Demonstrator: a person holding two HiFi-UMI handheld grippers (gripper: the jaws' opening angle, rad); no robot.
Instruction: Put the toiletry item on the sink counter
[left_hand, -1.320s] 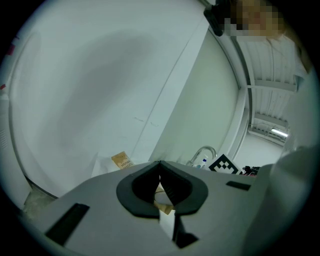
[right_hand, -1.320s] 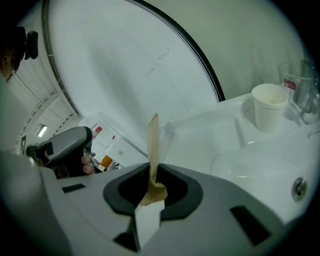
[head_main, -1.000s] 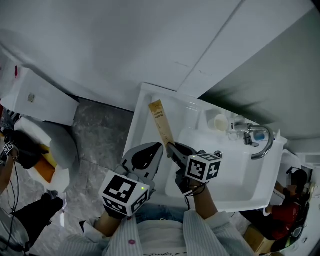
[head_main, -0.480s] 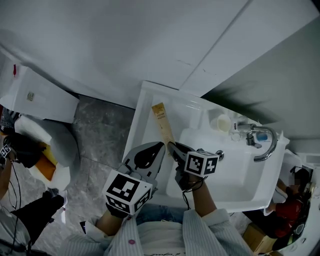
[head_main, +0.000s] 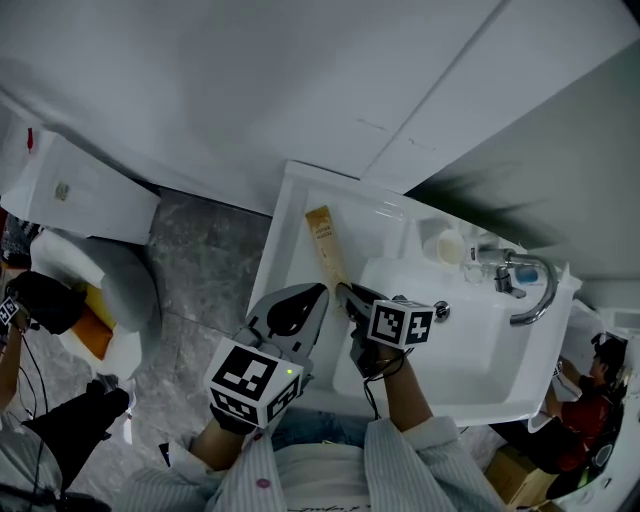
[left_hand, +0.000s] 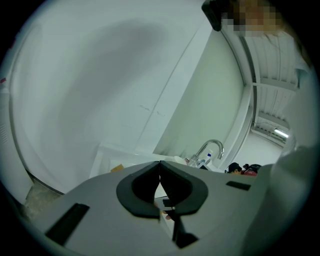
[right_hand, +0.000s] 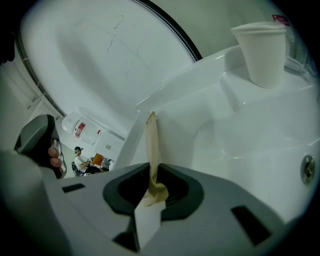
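Note:
The toiletry item is a long flat tan paper packet (head_main: 325, 245). My right gripper (head_main: 346, 291) is shut on its near end. The packet reaches out over the left part of the white sink counter (head_main: 292, 228); whether it touches the counter I cannot tell. In the right gripper view the packet (right_hand: 151, 142) stands edge-on between the dark pads of the right gripper (right_hand: 152, 172). My left gripper (head_main: 321, 291) hangs close beside it on the left. In its own view the left gripper (left_hand: 159, 165) is shut with nothing in it.
A white paper cup (head_main: 441, 245) (right_hand: 260, 52) stands at the back of the counter, left of the chrome faucet (head_main: 522, 285) (left_hand: 210, 149). The basin (head_main: 470, 345) lies to the right. A toilet (head_main: 95, 290) and a grey floor are at the left.
My right gripper has edged slightly forward with the packet still in it. The left gripper has barely moved.

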